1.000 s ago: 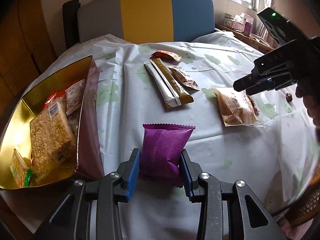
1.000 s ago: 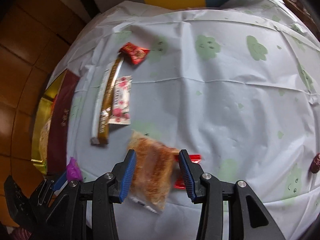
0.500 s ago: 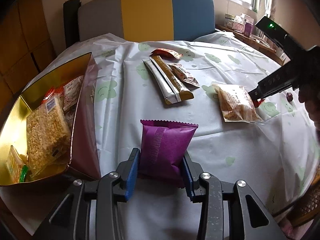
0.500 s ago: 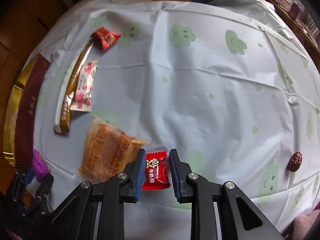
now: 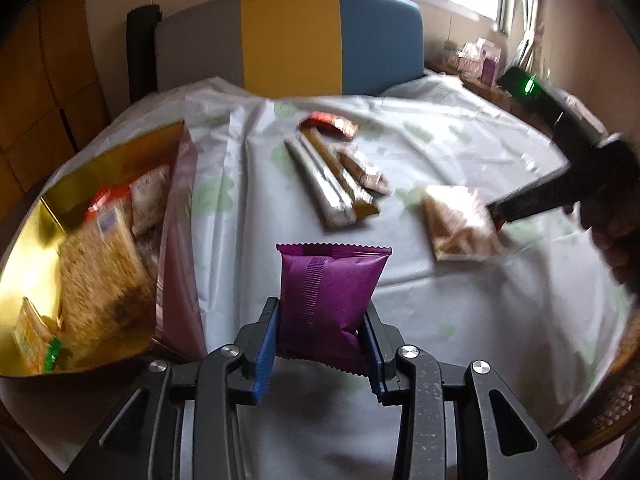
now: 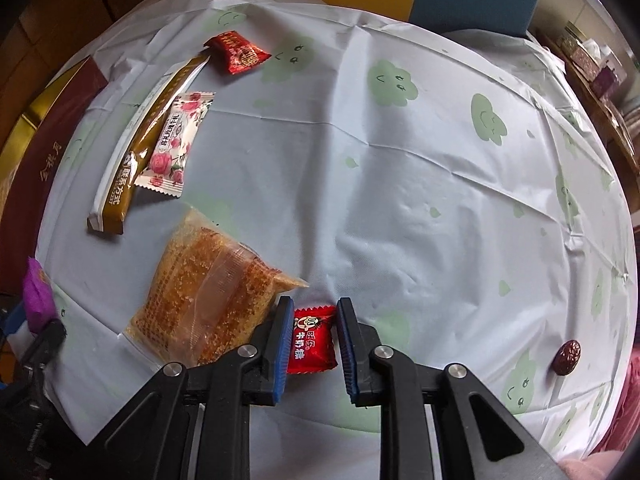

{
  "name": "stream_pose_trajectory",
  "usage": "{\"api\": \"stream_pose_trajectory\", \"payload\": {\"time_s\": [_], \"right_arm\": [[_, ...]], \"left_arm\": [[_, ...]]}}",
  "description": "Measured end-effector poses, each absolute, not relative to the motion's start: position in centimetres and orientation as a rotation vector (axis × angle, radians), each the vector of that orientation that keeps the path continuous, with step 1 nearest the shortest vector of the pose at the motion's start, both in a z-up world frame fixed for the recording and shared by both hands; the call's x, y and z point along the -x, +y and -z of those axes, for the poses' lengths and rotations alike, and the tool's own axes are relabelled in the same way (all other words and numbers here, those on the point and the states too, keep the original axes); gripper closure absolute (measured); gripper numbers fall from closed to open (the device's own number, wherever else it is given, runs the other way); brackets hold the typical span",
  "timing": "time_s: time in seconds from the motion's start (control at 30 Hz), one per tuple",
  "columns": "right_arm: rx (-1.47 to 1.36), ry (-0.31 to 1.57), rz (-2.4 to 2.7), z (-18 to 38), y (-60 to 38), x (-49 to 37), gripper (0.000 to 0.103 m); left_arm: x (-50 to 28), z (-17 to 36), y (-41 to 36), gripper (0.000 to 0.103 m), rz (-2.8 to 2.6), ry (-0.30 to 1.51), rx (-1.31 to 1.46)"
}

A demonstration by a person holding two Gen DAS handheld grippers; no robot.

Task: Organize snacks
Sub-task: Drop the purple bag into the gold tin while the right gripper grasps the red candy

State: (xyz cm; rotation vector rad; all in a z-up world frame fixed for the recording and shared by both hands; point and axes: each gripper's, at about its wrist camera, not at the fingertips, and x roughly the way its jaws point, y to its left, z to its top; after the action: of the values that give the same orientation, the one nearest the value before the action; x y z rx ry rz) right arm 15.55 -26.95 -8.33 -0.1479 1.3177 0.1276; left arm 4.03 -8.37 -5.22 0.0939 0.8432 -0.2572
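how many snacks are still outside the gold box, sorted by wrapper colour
Red: 2, red candy and red packet
Purple: 1, purple packet
Clear: 1, crispy cake pack
Pink floral: 1, rose candy
Gold-brown: 1, long stick
White: 1, white stick
Unwrapped: 1, dried date
Total: 8

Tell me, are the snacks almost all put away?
Partly. A few snacks already lie in the gold box. The left tool holds the purple packet; the right tool sits around a red candy. The crispy cake, two sticks and more wait on the tablecloth.
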Motion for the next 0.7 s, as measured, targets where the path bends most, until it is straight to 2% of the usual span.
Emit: {"api": "stream_pose_trajectory", "payload": {"time_s": [0.17,0.33,0.47,0.7], "right_arm": [[0.163,1.310,-0.133,8.2,-26.5,-15.6,0.081],[0.196,1.293,-0.133,8.3,-26.5,-15.5,0.081],[0.200,1.288,-0.132,8.3,-26.5,-15.5,0.081],[0.207,1.286,-0.135,8.3,-26.5,-15.6,0.081]], "left_arm": [[-4.7,1.1,-5.6,0.064,0.240,0.774,0.015],[-8.4,-2.7,1.1,0.064,0.122,0.769,0.164],[-12.6,-2.4,6.8,0.064,0.031,0.848,0.279],[-18.5,-0.2,10.9,0.062,-0.079,0.929,0.299]]}}
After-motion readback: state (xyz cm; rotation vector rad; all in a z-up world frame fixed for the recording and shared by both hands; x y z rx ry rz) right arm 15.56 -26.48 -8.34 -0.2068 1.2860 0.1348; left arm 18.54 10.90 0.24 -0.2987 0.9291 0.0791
